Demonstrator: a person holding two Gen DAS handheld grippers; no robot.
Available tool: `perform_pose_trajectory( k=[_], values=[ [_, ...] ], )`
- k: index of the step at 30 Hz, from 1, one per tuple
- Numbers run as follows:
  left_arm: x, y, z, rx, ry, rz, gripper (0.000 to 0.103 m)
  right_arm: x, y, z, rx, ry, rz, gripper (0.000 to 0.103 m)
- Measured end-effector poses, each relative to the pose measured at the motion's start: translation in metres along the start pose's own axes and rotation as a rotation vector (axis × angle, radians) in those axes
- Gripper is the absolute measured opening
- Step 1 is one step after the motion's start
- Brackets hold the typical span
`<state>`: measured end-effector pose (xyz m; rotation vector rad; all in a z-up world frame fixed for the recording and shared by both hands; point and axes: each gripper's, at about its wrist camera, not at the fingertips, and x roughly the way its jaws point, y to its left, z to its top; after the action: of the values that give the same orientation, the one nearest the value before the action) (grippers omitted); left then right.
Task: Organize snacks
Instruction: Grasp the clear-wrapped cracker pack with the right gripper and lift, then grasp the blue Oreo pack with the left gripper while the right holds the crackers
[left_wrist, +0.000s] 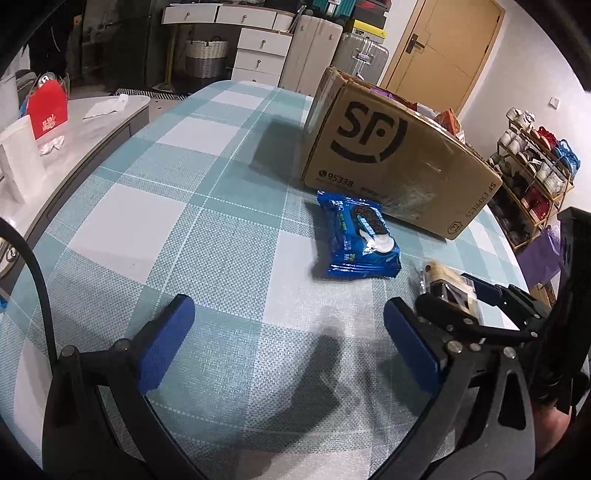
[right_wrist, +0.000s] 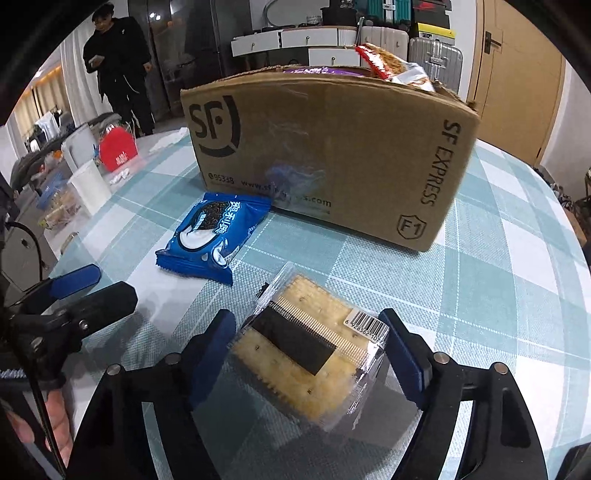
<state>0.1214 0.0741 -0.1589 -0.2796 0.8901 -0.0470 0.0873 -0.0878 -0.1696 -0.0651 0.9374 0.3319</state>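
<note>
A blue Oreo packet (left_wrist: 360, 236) lies on the checked tablecloth in front of the SF cardboard box (left_wrist: 391, 155); it also shows in the right wrist view (right_wrist: 210, 240), next to the box (right_wrist: 332, 155). My right gripper (right_wrist: 310, 354) is shut on a clear cracker pack (right_wrist: 310, 343) with a barcode label, held just above the table. The cracker pack also shows in the left wrist view (left_wrist: 448, 291). My left gripper (left_wrist: 288, 332) is open and empty, low over the table, short of the Oreo packet. It shows at the left of the right wrist view (right_wrist: 88, 288).
Snack bags (right_wrist: 395, 66) stick out of the box top. A grey side table (left_wrist: 92, 122) on the left holds a red carton (left_wrist: 48, 107) and a white container (left_wrist: 18, 158). A person (right_wrist: 118, 66) stands behind. A shoe rack (left_wrist: 532, 173) is at right.
</note>
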Motion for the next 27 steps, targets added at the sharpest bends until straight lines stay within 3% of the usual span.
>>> perform_pose_trajectory(
  k=[16, 22, 27],
  values=[
    [0.003, -0.010, 0.000, 0.048, 0.007, 0.007, 0.102, -0.019, -0.037, -0.010, 0.158, -0.044, 0.138, 0.078],
    [0.008, -0.036, 0.024, 0.129, 0.015, -0.004, 0.102, -0.034, -0.062, -0.023, 0.243, -0.069, 0.181, 0.078],
    [0.036, -0.055, 0.046, 0.145, 0.085, 0.007, 0.102, -0.044, -0.078, -0.033, 0.291, -0.081, 0.194, 0.078]
  ],
)
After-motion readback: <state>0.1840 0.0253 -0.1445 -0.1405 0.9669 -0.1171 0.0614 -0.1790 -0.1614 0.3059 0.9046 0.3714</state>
